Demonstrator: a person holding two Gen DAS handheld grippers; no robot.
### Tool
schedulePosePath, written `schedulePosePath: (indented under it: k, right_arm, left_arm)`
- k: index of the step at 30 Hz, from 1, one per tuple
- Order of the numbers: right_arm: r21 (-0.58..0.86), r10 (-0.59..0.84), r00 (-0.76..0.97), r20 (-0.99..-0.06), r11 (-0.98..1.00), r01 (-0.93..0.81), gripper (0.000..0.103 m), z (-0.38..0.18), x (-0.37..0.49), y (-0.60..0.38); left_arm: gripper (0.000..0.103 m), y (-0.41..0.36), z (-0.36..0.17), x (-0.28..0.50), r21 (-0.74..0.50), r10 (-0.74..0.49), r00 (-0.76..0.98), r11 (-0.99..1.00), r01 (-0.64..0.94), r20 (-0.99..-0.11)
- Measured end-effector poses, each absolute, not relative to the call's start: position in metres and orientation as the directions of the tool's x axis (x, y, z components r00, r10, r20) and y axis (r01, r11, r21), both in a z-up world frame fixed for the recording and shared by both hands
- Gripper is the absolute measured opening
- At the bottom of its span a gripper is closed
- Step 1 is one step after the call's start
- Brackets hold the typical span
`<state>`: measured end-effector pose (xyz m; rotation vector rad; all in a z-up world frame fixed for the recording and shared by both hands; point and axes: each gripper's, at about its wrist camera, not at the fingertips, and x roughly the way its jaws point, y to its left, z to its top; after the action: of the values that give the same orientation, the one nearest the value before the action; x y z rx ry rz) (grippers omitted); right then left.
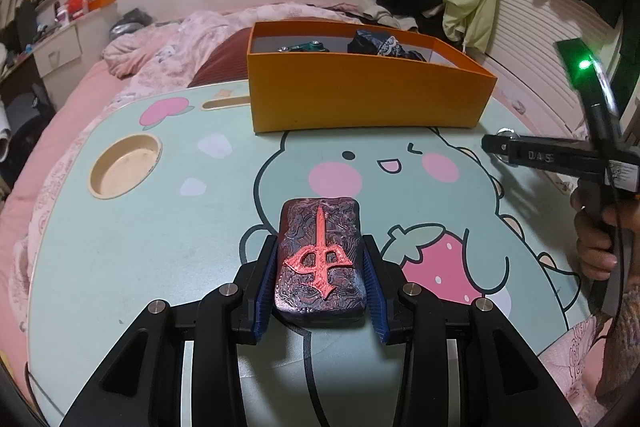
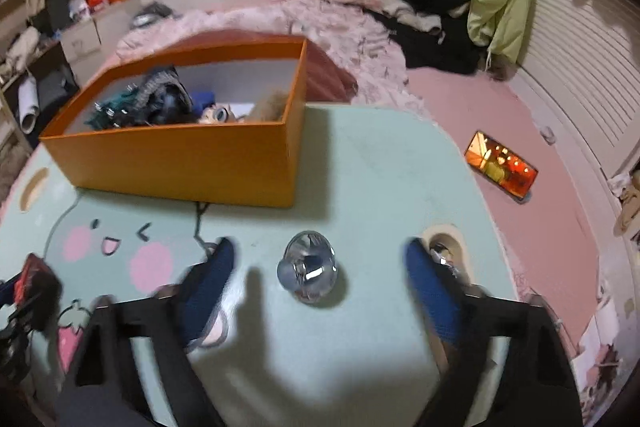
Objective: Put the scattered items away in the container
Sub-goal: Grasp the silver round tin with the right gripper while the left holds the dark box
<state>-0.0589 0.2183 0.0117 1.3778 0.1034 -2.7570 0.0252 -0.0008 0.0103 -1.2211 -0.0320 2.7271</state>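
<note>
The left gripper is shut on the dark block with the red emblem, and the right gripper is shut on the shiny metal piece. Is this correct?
Only the second half is wrong. In the right wrist view, the right gripper is open: its fingers stand wide apart on either side of the shiny metal piece, which sits on the table untouched. The left gripper is indeed shut on the dark block.

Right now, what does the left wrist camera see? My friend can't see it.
The left gripper holds a dark block with a red raised symbol between its blue fingers, over a mint cartoon table. Behind it sits an orange box holding some items.
</note>
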Motion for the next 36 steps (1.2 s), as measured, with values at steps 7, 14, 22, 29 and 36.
schedulePosePath:
  k: [7,14,22,29,36]
  right_arm:
    - [0.049,-0.18,-0.621,-0.762,-0.974,0.222,0.03,0.023,-0.017,0.19]
    - [0.057,-0.242,-0.584,-0.775,-0.947,0.317,0.03,0.011,0.036,0.154]
    - [0.013,-0.179,-0.619,-0.765,-0.964,0.264,0.082,0.005,0.03,0.157]
    - [0.005,-0.172,-0.617,-0.768,-0.965,0.262,0.084,0.006,0.03,0.156]
    - [0.006,-0.173,-0.618,-0.767,-0.965,0.263,0.084,0.005,0.031,0.156]
  left_arm:
    - [0.038,-0.002,0.012,0.026,-0.087,0.152,-0.656,-0.988,-0.131,-0.74]
    - [0.044,0.003,0.01,0.025,-0.045,0.125,-0.654,-0.989,-0.139,-0.746]
    - [0.091,0.001,0.004,0.019,-0.006,0.056,-0.616,-0.997,-0.083,-0.786]
    - [0.093,0.0,0.003,0.017,-0.004,0.05,-0.613,-0.997,-0.076,-0.788]
    - [0.092,0.0,0.004,0.018,-0.006,0.053,-0.615,-0.997,-0.078,-0.787]
